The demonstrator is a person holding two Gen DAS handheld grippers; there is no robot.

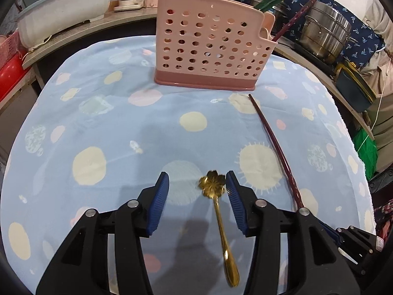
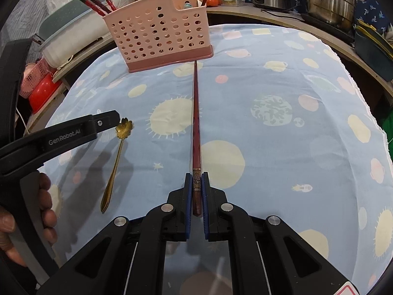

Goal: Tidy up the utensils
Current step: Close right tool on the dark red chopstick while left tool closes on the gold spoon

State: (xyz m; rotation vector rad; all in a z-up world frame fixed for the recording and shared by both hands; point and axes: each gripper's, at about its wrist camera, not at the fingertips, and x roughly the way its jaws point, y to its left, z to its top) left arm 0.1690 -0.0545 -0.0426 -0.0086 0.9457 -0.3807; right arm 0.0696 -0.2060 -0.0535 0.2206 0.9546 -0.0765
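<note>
Gold, flower-bowled spoon lies flat on the blue spotted cloth, low centre of my left view. My left gripper hovers over it with jaws spread wide, the bowl beside the right pad. My right gripper is clamped on the dark red chopstick, which points up-frame toward the pink perforated holder.

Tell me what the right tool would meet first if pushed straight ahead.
Likely the pink utensil holder: the right tool is shut on the dark red chopstick, whose tip points at the holder's base; depth is uncertain.
</note>
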